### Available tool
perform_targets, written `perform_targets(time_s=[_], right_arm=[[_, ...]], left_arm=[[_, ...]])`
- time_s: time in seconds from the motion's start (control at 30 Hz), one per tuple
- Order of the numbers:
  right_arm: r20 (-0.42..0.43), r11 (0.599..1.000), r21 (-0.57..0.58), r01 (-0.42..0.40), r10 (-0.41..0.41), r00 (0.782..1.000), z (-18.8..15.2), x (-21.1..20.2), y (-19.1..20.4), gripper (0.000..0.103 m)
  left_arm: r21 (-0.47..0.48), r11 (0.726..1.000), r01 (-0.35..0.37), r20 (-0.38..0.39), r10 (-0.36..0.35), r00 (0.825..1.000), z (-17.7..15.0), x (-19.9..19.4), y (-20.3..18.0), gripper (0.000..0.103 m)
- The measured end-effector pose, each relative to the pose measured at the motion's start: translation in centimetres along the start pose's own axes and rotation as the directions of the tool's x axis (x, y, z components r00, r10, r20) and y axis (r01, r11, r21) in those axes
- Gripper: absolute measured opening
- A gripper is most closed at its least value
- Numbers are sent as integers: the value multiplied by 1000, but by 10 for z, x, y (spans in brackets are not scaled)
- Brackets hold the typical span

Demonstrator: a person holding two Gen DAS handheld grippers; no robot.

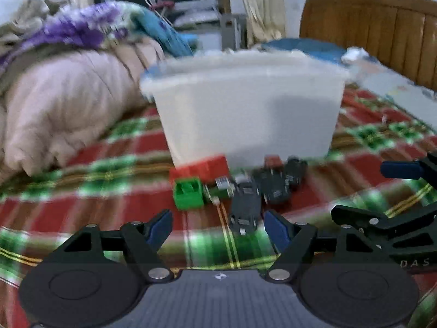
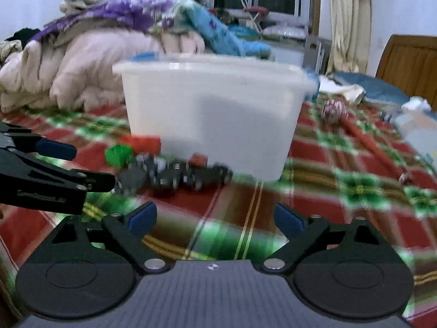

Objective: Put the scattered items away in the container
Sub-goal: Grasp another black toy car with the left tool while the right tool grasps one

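White tub [image 1: 245, 109] on the plaid bed [image 1: 109, 213], inside hidden, toy cars [image 1: 262, 188] and blocks [image 1: 188, 192] just in front, left tongs [image 1: 218, 227] and right tongs [image 2: 215, 218] spread, holding nothing

Only thing I can actually read is "DAS", pale letters on the right gripper [image 1: 382, 194] body in the left wrist view. Its mate's side lettering is blurred mush.
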State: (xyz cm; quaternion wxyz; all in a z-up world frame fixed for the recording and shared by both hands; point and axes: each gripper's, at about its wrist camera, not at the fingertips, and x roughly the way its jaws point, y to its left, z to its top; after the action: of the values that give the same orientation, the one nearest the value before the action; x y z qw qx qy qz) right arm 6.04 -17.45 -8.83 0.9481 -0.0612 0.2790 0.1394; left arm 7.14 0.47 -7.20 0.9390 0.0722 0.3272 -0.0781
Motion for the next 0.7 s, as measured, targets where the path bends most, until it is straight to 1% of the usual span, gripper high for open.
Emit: perform_targets(time_s=[0.1,0.2,0.23,0.3,0.37,0.43,0.53,0.63,0.7], right_arm=[[-16,999,25,-22,22,1000,-6,7,-5,92],[-28,998,57,-35,37,999,-9,16,-9,86],[-29,997,66,-40,42,999,-9,19,-11,83],[-18,995,85,-48,50,999,-8,25,-14,83],[-15,995,87,-41,43,999,-7,31,-14,83],[-13,995,95,-40,42,999,-4,39,-14,83],[-10,990,131,-53,54,998,1,52,-13,83],[-16,992,120,-45,47,999,5,65,-6,83],[-20,994,109,-26,28,999,7,73,-2,83]], left_arm=[[5,1000,6,-16,-6,1000,-5,16,0,76],[-9,999,35,-24,-35,999,-3,28,1,75],[-12,999,44,-22,-45,999,-2,31,1,72],[-11,999,52,-24,-52,998,1,39,1,71],[-11,998,56,-49,-57,997,5,50,1,55],[-28,998,60,-59,-61,996,8,55,6,51],[-32,998,55,-60,-57,997,8,57,12,41],[-11,998,59,-59,-60,997,5,55,14,41],[-7,998,66,-54,-67,996,5,54,16,41]])
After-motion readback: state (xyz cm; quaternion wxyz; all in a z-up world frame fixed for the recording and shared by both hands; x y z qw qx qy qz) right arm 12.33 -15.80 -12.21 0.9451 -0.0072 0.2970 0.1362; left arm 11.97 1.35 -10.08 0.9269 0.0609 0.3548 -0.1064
